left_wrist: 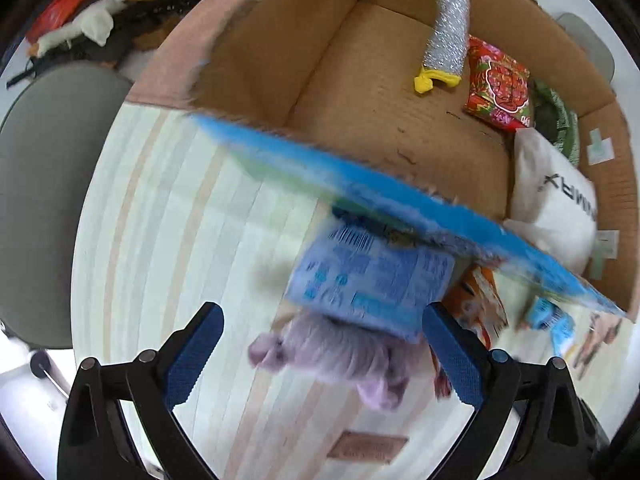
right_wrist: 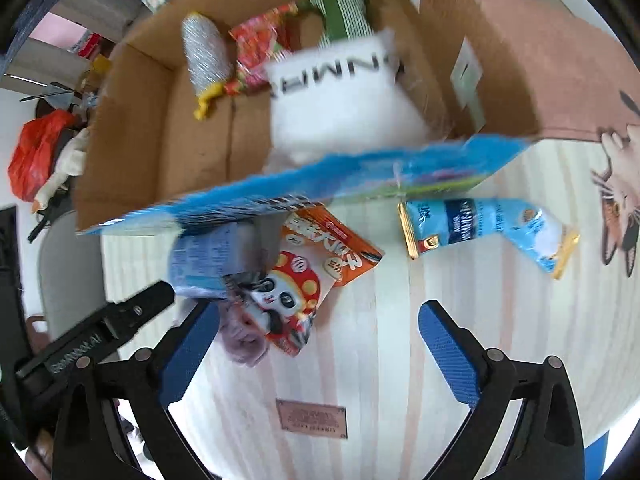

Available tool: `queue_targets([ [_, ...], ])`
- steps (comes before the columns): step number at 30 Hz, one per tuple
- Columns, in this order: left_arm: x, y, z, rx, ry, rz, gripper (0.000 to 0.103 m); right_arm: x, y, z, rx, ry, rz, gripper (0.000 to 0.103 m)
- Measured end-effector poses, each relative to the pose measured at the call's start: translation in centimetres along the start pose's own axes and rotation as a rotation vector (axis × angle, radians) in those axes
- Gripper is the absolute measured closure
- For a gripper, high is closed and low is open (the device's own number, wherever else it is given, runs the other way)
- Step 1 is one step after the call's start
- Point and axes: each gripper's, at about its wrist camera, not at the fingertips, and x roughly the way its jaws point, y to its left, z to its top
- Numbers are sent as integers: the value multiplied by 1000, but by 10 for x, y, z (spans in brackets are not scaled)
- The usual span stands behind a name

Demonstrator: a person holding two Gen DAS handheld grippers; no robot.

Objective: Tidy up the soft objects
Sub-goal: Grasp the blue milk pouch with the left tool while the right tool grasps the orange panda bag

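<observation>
A cardboard box (left_wrist: 320,52) with a blue front flap (left_wrist: 400,200) stands on a striped cloth (left_wrist: 168,220). Inside lie a silver glitter roll (left_wrist: 448,32), a red snack bag (left_wrist: 500,84), a green item (left_wrist: 560,120) and a white pillow (left_wrist: 556,200). In front lie a lilac plush (left_wrist: 344,356), a light blue pack (left_wrist: 372,280) on it, an orange panda bag (right_wrist: 312,272) and a blue pouch (right_wrist: 488,228). My left gripper (left_wrist: 322,354) is open just before the plush. My right gripper (right_wrist: 320,350) is open over the cloth, near the panda bag.
A grey chair (left_wrist: 44,184) stands at the left. A cluttered pile with a red bag (right_wrist: 36,152) and a white plush (left_wrist: 88,24) lies beyond it. A brown label (right_wrist: 312,418) is sewn on the cloth. A cat picture (right_wrist: 616,200) is at the right.
</observation>
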Motion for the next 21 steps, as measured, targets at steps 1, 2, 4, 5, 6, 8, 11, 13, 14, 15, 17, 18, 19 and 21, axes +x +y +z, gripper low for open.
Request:
queue_targets([
  [1, 6, -4, 1, 7, 7, 8, 1, 4, -1, -1, 2, 3, -1, 3],
  [2, 11, -8, 2, 10, 12, 12, 1, 8, -3, -3, 4, 5, -5, 4],
  [4, 23, -14, 0, 20, 29, 27, 1, 9, -6, -7, 1, 2, -16, 4],
  [5, 30, -16, -1, 28, 37, 43, 1, 10, -7, -9, -4, 1, -24, 4],
  [6, 35, -16, -2, 36, 40, 55, 1, 11, -9, -11, -8, 2, -33, 4],
  [8, 42, -10, -6, 46, 55, 73, 1, 13, -12, -14, -10, 11, -39, 4],
  [11, 41, 10, -15, 56, 72, 98, 1, 11, -15, -14, -13, 18, -40, 4],
  [13, 36, 27, -22, 59, 85, 120, 1, 10, -16, -13, -13, 20, -34, 4],
  [14, 32, 37, -25, 48, 91, 120, 1, 11, -16, -13, -10, 21, -23, 4],
  [15, 27, 46, -28, 32, 96, 111, 1, 10, -17, -12, -8, 22, -13, 4],
  [17, 17, 64, -33, -20, 112, 66, 1, 13, -14, -10, -1, 28, -3, 4],
  [18, 11, 73, -34, -71, 118, 28, 1, 16, -11, -9, 7, 32, 3, 4],
  [19, 8, 79, -33, -109, 122, -3, 1, 21, -8, -8, 16, 37, 12, 4],
  [21, 7, 89, -30, -193, 133, -60, 1, 30, -1, -5, 25, 40, 11, 4],
])
